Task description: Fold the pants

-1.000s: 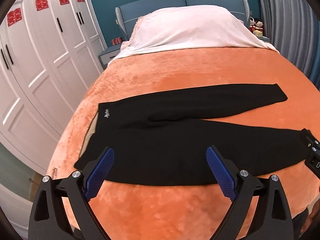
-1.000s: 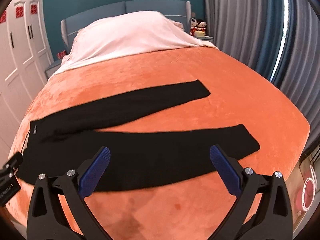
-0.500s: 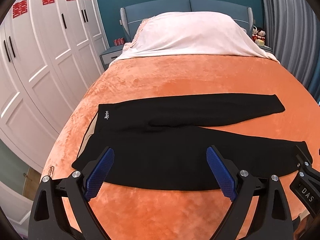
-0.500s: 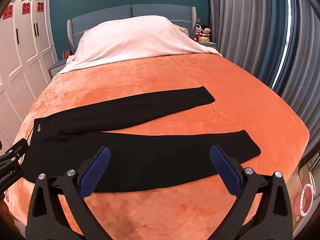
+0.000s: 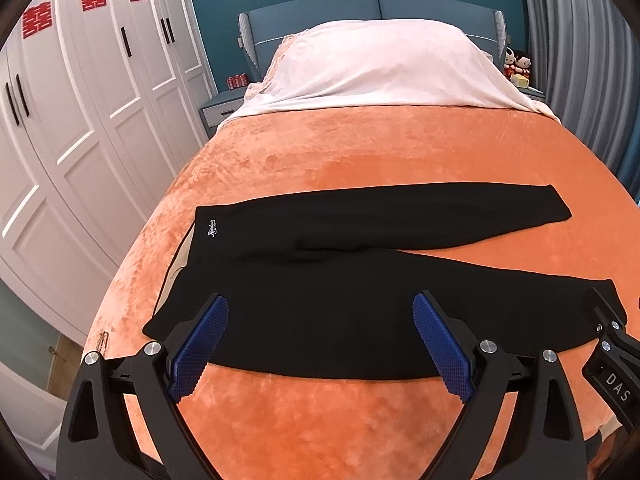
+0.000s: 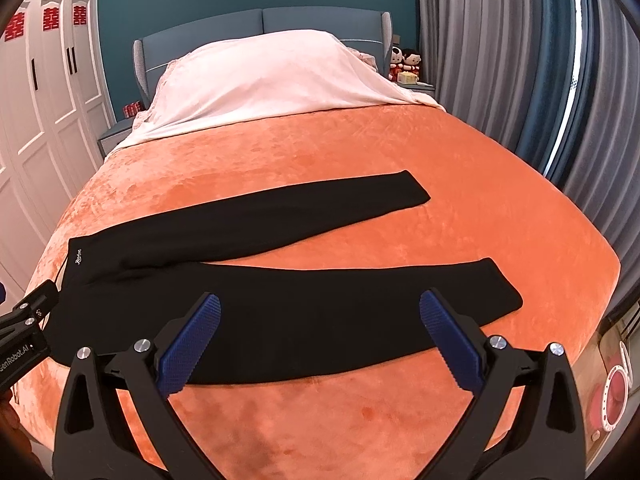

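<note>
Black pants [image 5: 360,280] lie flat across the orange bed cover, waistband at the left, two legs spread apart toward the right; they also show in the right wrist view [image 6: 280,280]. My left gripper [image 5: 320,340] is open and empty, held above the near edge by the waist and thigh. My right gripper [image 6: 320,340] is open and empty, above the near leg. The right gripper's body shows at the left view's right edge [image 5: 612,360]. The left gripper's body shows at the right view's left edge [image 6: 24,332].
The orange bed cover [image 5: 360,152] covers the bed, with a white sheet over pillows [image 5: 380,68] at the headboard. White wardrobes [image 5: 80,120] stand left of the bed. Grey curtains [image 6: 540,80] hang on the right. A nightstand with dolls [image 6: 408,68] stands by the headboard.
Both grippers have pulled back and risen a little from the pants, so more of the bed and room shows. The pants have not moved. Both stay open.
</note>
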